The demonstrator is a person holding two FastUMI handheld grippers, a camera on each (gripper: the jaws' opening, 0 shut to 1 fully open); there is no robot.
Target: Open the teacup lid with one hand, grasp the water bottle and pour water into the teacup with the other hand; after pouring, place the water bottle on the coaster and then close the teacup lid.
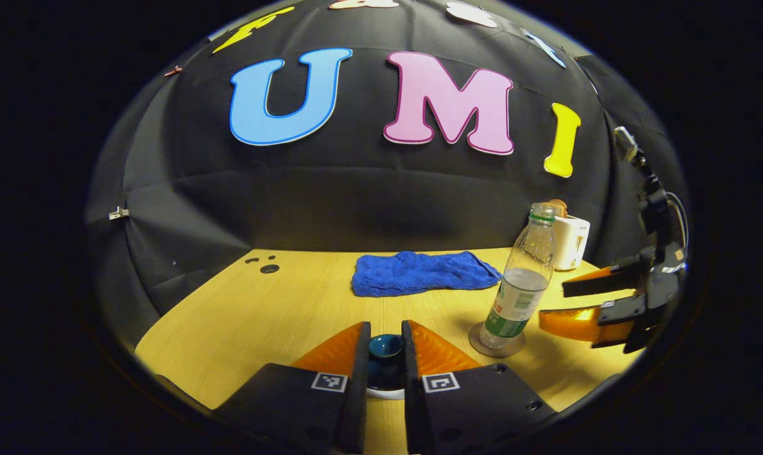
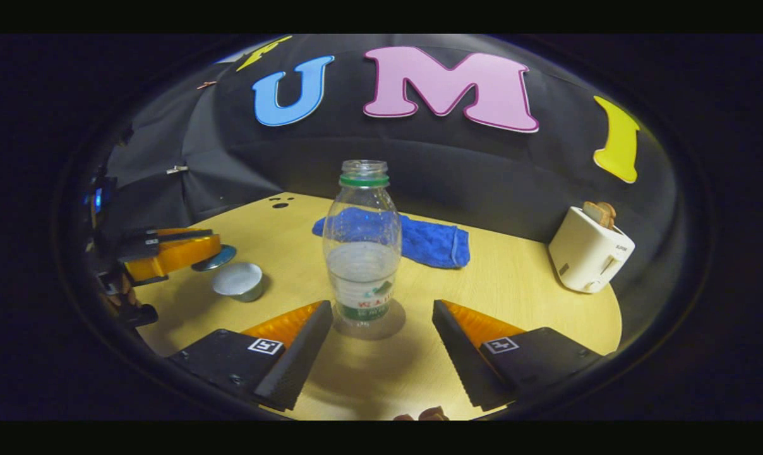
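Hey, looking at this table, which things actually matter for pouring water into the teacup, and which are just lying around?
For the job: water bottle, coaster under it, teacup, teacup lid held in the left tongs.
Lying about: blue cloth, toaster with toast.

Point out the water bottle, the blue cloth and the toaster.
water bottle (image 2: 363, 253): right gripper view, on the clear body above the label.
blue cloth (image 1: 419, 272): left gripper view, on the middle of the folded towel.
toaster (image 2: 588, 253): right gripper view, on the white side.
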